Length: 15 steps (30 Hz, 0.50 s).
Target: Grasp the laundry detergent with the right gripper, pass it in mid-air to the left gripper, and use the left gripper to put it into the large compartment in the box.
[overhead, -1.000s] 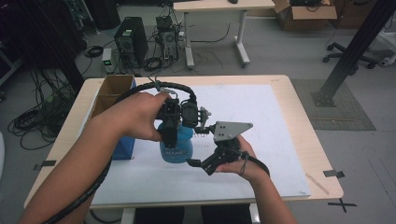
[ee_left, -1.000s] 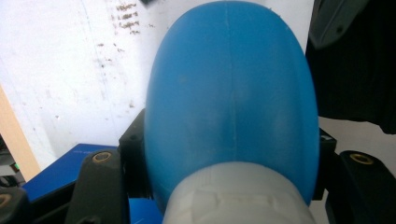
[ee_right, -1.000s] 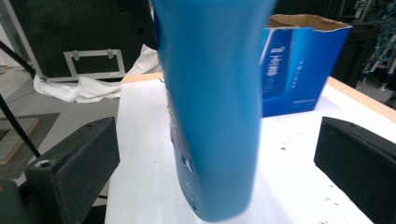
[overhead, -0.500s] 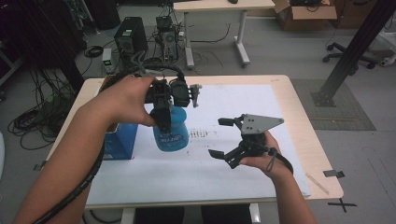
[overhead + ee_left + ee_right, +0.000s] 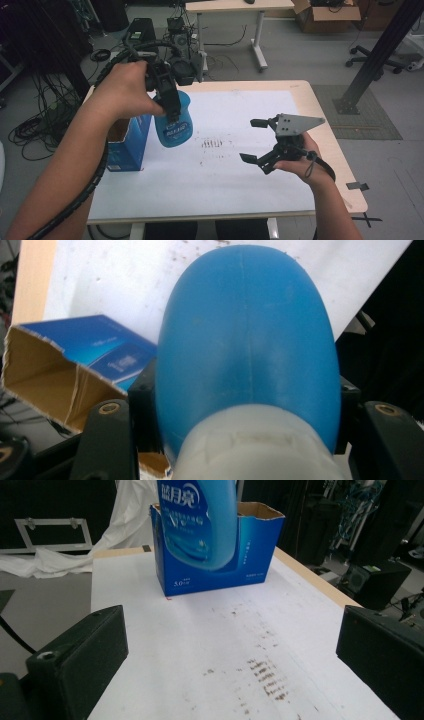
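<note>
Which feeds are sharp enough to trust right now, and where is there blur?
High view: dim, soft, the blue bottle label unreadable. Left gripper view: the bottle's rounded body sits very close and looks soft. Right gripper view: bright and clear, bottle label and blue carton print legible.

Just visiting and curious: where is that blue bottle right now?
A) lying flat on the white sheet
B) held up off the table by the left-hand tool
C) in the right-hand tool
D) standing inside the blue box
B: the left gripper clamps the blue bottle by its neck, lifted clear of the table beside the blue box.

Smooth, glossy blue plastic bottle [image 5: 245, 350]; matt cardboard box [image 5: 250, 545] (torn brown edges); stained white paper sheet [image 5: 225, 165].
</note>
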Available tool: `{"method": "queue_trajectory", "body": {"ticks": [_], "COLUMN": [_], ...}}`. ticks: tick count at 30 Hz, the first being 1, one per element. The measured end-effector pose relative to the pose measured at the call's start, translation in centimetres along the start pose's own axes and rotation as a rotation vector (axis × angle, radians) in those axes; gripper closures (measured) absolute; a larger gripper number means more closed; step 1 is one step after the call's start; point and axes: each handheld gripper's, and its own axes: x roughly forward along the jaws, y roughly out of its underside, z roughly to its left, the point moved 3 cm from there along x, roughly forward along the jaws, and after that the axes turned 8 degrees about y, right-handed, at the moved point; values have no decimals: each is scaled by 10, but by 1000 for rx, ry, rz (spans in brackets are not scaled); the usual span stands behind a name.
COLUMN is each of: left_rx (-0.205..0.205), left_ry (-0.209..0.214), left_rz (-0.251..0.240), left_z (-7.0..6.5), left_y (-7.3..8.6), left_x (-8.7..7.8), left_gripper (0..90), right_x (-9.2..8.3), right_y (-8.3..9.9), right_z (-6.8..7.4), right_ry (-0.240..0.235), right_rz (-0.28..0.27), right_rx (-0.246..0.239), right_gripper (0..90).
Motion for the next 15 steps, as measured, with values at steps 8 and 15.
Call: {"method": "queue_trajectory", "body": {"ticks": [8,15], "left_rx": [-169,-294], "left_ry": [59,58], "left_rz": [-74,-80], "left_z": [25,46], "left_y": [14,29], "left_x": [-22,-39], "left_gripper": [386,386], "right_x": [-20,-33], "right_y": [-6,-10], "right_z": [-16,-26], "right_ry": [41,52], "right_rz": [74,148], "right_rx": [-22,-55], "right_gripper": [2,3]}}
